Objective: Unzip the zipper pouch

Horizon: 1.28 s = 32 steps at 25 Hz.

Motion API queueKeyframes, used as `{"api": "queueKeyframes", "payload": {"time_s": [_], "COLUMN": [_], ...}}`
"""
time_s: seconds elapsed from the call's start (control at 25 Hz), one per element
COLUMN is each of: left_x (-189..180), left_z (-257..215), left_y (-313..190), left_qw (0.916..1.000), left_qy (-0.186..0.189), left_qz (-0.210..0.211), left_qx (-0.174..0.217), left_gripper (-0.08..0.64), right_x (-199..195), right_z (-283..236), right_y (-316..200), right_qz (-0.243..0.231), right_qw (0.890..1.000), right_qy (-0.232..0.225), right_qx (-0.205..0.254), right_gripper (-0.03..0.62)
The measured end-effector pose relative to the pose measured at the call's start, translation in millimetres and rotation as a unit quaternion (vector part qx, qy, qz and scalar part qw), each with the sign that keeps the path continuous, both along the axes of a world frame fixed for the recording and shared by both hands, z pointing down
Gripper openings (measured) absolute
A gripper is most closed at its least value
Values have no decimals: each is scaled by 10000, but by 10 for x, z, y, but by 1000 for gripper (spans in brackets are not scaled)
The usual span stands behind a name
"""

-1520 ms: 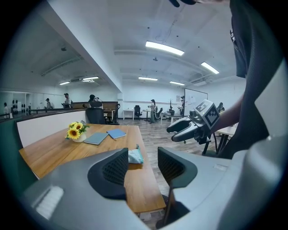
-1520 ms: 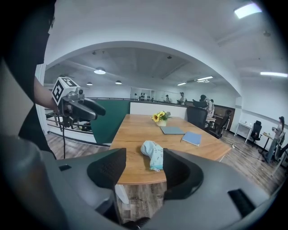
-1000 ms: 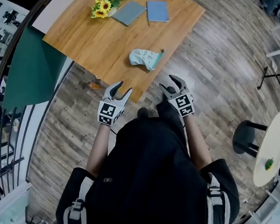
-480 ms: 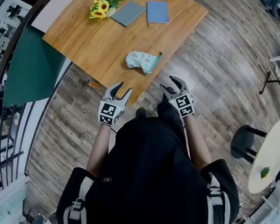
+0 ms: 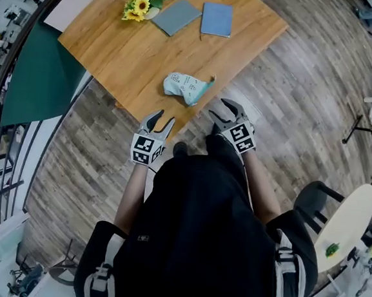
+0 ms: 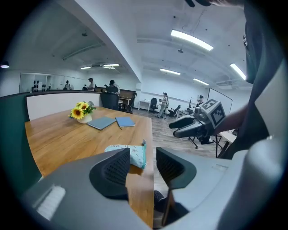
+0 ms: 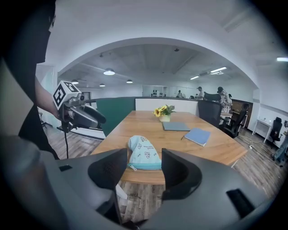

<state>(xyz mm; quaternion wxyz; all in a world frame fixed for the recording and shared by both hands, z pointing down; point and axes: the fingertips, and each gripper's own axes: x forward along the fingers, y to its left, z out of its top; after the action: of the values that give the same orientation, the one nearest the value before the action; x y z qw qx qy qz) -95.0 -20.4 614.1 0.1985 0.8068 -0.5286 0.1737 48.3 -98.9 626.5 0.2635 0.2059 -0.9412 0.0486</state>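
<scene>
A light blue zipper pouch (image 5: 186, 86) with small prints lies near the front edge of the wooden table (image 5: 111, 47). It also shows between the jaws in the left gripper view (image 6: 131, 155) and the right gripper view (image 7: 143, 152), still at a distance. My left gripper (image 5: 162, 118) hovers just off the table edge, left of the pouch. It is open, its jaws having just closed a little with nothing between them. My right gripper (image 5: 219, 110) hangs off the table's corner to the pouch's right, open and holding nothing.
At the table's far end are a small vase of sunflowers (image 5: 137, 4), a grey notebook (image 5: 176, 16) and a blue notebook (image 5: 217, 19). A green partition (image 5: 37, 73) runs along the left. A round white table (image 5: 344, 223) and a dark stool (image 5: 311, 201) stand at the right.
Both grippers have come closer to the table edge and the pouch. The pouch has not moved on the table.
</scene>
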Motion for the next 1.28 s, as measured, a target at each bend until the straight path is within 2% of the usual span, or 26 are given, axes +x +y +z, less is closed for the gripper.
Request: {"api": "queueKeyframes", "payload": {"time_s": [0.4,0.6,0.76,0.88,1.12,1.28], "left_x": [229,185,121,147,252,264], "left_z": [250,281,325,363,636,797], "left_y": [-228,-366,-473,-480,-390,-390], "left_qw": [9982,9947,9931,9933,9938,9920], "left_qy": [-25,157,153,244,511,698], "left_qz": [-440,-909,-1051,-983,-379,-130], "left_qx": [-401,-464,-496,-559,-907,-1049], "left_gripper": [181,178,178,178,178,178], "right_x": [91,89,89,121,40,-55], "right_z": [133,171,198,219,276,365], "right_y": [-393,-424,-401,-387,-245,-127], "right_qz": [-587,-1065,-1284,-1205,-676,-405], "right_qw": [9981,9941,9913,9921,9966,9976], "right_qy": [-8,78,144,213,235,259], "right_qx": [-162,-189,-245,-292,-415,-508], "right_gripper": [238,232,232,232,229,227]}}
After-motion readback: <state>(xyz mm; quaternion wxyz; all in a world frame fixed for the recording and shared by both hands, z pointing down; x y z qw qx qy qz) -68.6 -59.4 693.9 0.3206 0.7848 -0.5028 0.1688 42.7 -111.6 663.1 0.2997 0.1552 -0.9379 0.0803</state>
